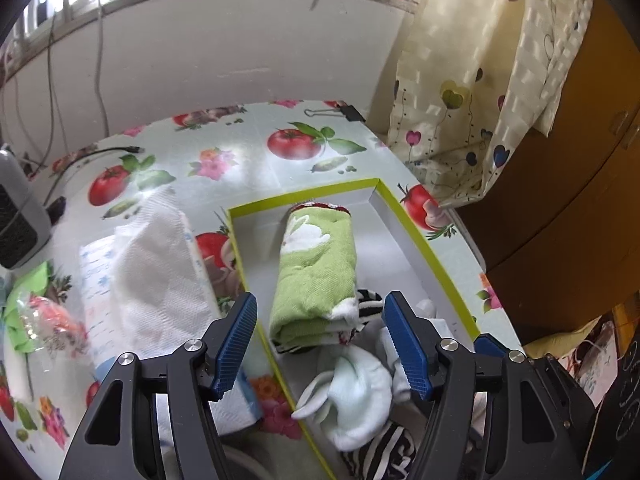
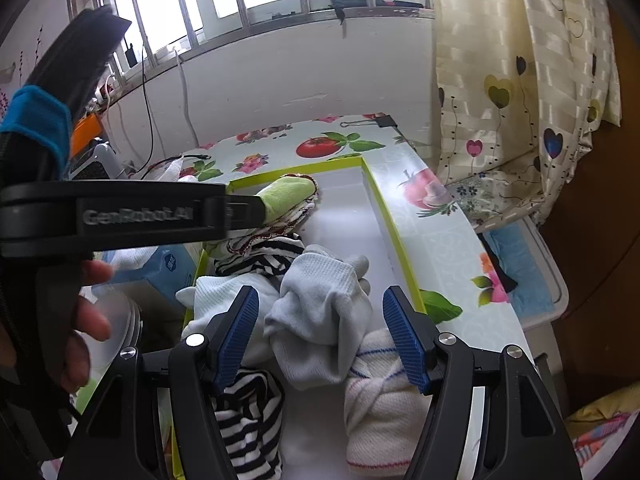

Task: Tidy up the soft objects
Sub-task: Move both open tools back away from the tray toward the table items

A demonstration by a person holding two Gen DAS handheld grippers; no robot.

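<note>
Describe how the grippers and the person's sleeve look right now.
Both the left gripper and the right gripper have black frames, silver pivot screws and ribbed blue pads. Raised grey lettering marks the left one's side. The sleeve is black with a bright blue cuff.

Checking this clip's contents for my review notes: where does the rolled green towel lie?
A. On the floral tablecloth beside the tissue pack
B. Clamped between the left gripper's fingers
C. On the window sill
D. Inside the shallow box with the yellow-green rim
D: the rolled green towel rests on the white floor of the yellow-green-rimmed box, ahead of the left gripper, whose jaws stand open and clear of it.
</note>
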